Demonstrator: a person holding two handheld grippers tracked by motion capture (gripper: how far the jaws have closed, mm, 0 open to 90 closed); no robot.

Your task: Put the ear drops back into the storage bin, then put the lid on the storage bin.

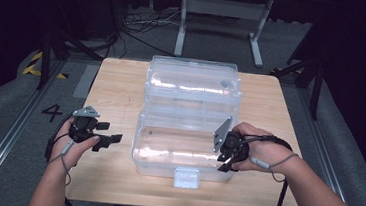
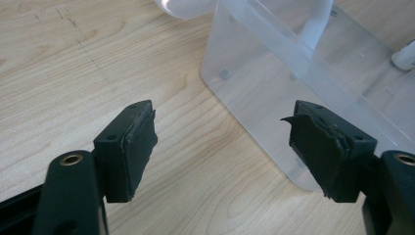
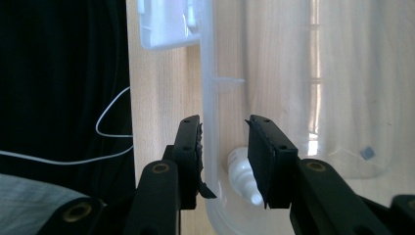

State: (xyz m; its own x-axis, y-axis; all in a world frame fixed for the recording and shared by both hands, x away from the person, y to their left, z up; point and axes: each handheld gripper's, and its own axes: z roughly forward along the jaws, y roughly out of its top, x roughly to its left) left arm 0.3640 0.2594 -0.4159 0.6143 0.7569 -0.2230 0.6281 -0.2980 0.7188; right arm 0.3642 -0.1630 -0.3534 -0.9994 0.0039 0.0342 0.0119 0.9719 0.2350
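On the wooden table (image 1: 109,177) an open clear plastic box (image 1: 181,153) is sitting centred, the right gripper (image 3: 224,161) straddling its near wall with jaws parted (a small white bottle (image 3: 243,175) lying inside), apparently steadying it, while the left gripper (image 2: 222,147) is hovering spread wide beside the box.

- A black figure "4" (image 1: 51,112) is marked on the grey floor (image 1: 14,118), left of the wooden table (image 1: 117,84), near its left edge.
- No other writing can be read.
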